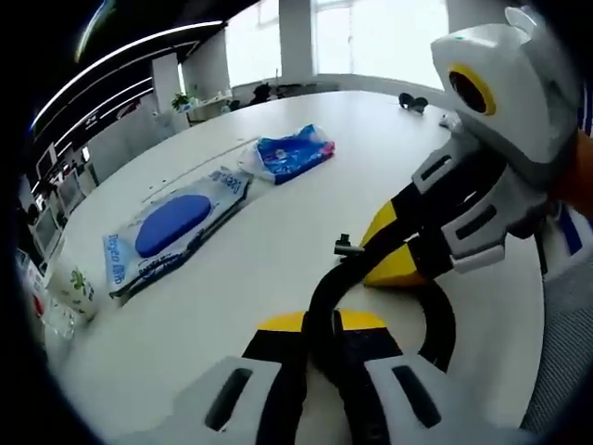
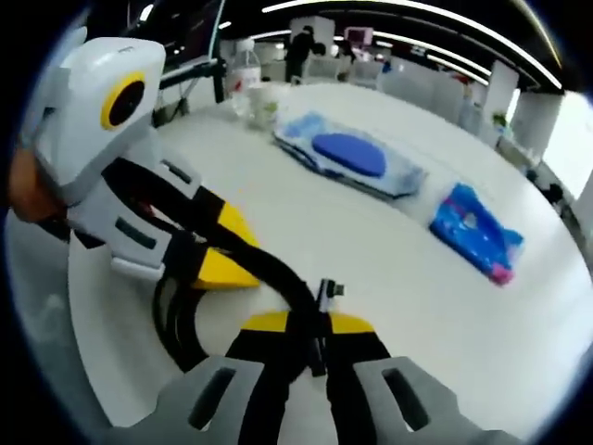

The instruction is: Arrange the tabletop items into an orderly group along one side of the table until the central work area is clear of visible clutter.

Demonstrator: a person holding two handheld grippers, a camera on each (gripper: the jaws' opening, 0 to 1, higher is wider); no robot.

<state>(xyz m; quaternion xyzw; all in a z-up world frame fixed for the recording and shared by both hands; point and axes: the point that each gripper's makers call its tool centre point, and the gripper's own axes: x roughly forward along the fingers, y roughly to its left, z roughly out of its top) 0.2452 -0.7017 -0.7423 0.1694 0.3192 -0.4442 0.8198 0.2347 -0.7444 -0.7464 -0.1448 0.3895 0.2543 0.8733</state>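
Observation:
A black cable (image 1: 324, 283) loops over the white table (image 1: 278, 213); its small plug end (image 1: 345, 246) sticks up. In the left gripper view, my left gripper (image 1: 320, 323) is shut on the cable at the bottom. My right gripper (image 1: 394, 255) comes in from the right, its yellow-tipped jaws closed on the same cable. In the right gripper view, my right gripper (image 2: 309, 324) pinches the cable (image 2: 283, 273) just below the plug (image 2: 326, 289). My left gripper (image 2: 222, 255) reaches in from the left on the cable's loop.
A wet-wipes pack with a blue lid (image 1: 176, 227) (image 2: 352, 158) and a blue tissue pack (image 1: 292, 153) (image 2: 477, 232) lie side by side farther out. A paper cup (image 2: 264, 104) and a clear bottle (image 2: 243, 69) stand near the table's edge. Small dark items (image 1: 412, 102) sit far off.

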